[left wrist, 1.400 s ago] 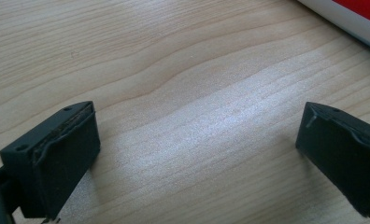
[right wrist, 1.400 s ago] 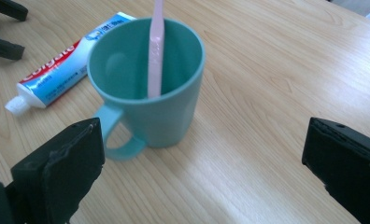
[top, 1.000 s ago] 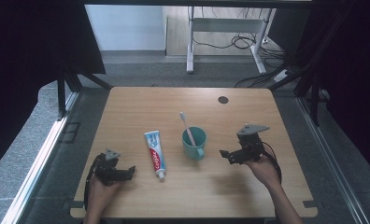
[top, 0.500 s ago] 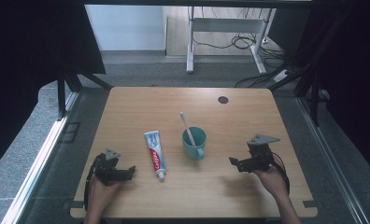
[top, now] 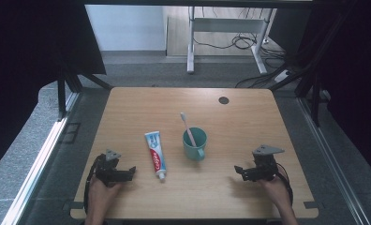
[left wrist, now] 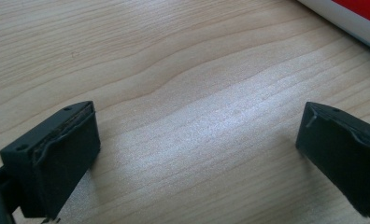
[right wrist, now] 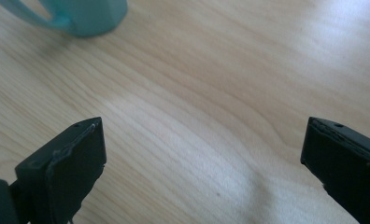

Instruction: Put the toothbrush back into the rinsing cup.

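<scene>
A teal mug (top: 195,143) stands upright at the middle of the wooden table (top: 249,117), and a toothbrush (top: 188,128) leans inside it with its head up. Left of the mug lies a white, blue and red toothpaste tube (top: 155,154), cap toward the near edge. My left gripper (top: 129,171) rests near the front left, open, with bare wood between its jaws (left wrist: 197,135); the tube's edge (left wrist: 346,16) shows at the top right of the left gripper view. My right gripper (top: 239,170) sits at the front right, open over bare wood (right wrist: 202,149), with the mug's base (right wrist: 80,16) ahead to the left.
A dark round cable hole (top: 223,100) lies near the table's far edge. Beyond the table are a white desk frame (top: 228,28) and cables on the floor (top: 268,75). Dark curtains stand on both sides.
My right gripper has pulled back from beside the mug toward the front right of the table and come down low. The left gripper has stayed put.
</scene>
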### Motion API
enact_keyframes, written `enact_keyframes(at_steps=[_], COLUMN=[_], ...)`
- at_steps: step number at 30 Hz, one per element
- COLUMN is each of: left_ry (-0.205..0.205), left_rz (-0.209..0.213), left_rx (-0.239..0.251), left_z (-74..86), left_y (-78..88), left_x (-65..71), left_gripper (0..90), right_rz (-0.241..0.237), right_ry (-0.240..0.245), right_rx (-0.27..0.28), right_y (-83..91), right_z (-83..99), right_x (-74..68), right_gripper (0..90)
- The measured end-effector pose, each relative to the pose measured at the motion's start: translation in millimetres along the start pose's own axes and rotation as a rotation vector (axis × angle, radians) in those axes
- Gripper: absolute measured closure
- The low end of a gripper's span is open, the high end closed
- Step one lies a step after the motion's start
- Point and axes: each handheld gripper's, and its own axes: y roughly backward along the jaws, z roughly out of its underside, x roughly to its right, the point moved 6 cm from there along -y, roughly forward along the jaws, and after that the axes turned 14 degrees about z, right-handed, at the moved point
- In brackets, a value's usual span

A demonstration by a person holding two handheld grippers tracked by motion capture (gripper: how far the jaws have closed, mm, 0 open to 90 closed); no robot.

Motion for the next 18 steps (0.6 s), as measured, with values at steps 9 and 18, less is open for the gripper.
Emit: enact_keyframes(at_steps=[9, 18], left_ry=[0.000, -0.005], left_rz=[-0.001, 0.004], left_rx=[0.001, -0.002], left_z=[-0.2, -1.2], left_y=[-0.1, -0.8], left_x=[0.2, 1.3], left_gripper=[0.0, 0.0], right_rz=[0.015, 0.015], right_ry=[0.006, 0.022], right_rx=[-0.025, -0.047], right_y=[-6.9, -14.8], right_z=[17.1, 28.5], right_x=[1.1, 0.2], right_gripper=[0.1, 0.1])
